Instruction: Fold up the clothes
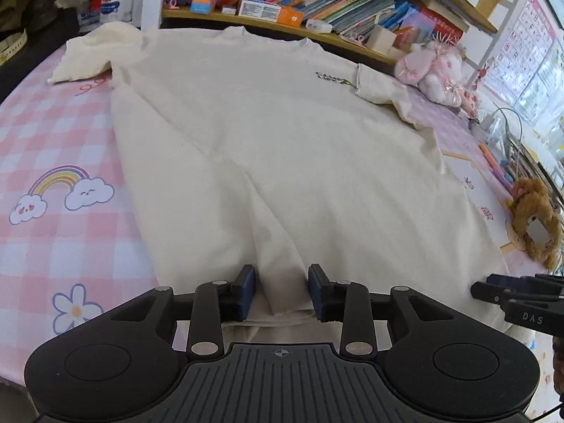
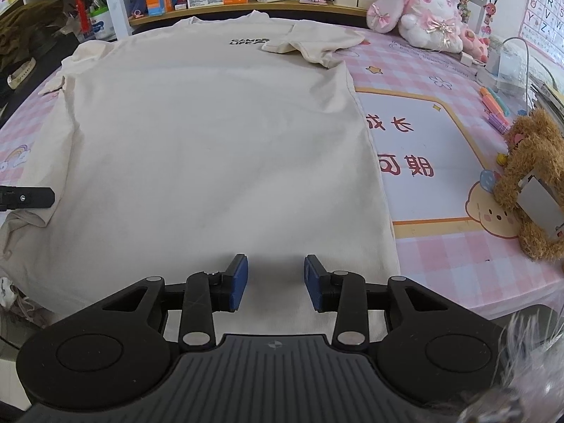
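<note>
Across the pink-and-white checked tablecloth (image 2: pixel 440 257) with its rainbow and flower prints lies your cream short-sleeved cotton T-shirt (image 2: pixel 211 134), front up, collar pointing away from you toward the wooden bookshelf ledge (image 2: pixel 246 12), and its hem at the near table edge right under both tongs. Your left gripper (image 1: pixel 281 292) sits at the hem with its blue-padded fingers (image 1: pixel 246 290) spread apart; a raised ridge of the shirt's fabric stands between them, close to the pads, though you cannot tell whether either pad touches it. Your right gripper (image 2: pixel 275 282) hovers at the hem nearer the shirt's right side seam, its fingers also apart, with flat cloth showing in the gap and nothing pinched. The sleeve on your right is flipped inward over the chest, partly covering the small dark printed logo (image 2: pixel 250 41); the sleeve on your left lies bunched out toward the far corner. Well apart from the shirt, a brown curly plush toy (image 2: pixel 528 183) sits at the right table edge, and a white-and-pink plush rabbit (image 2: pixel 423 14) rests by the ledge.
</note>
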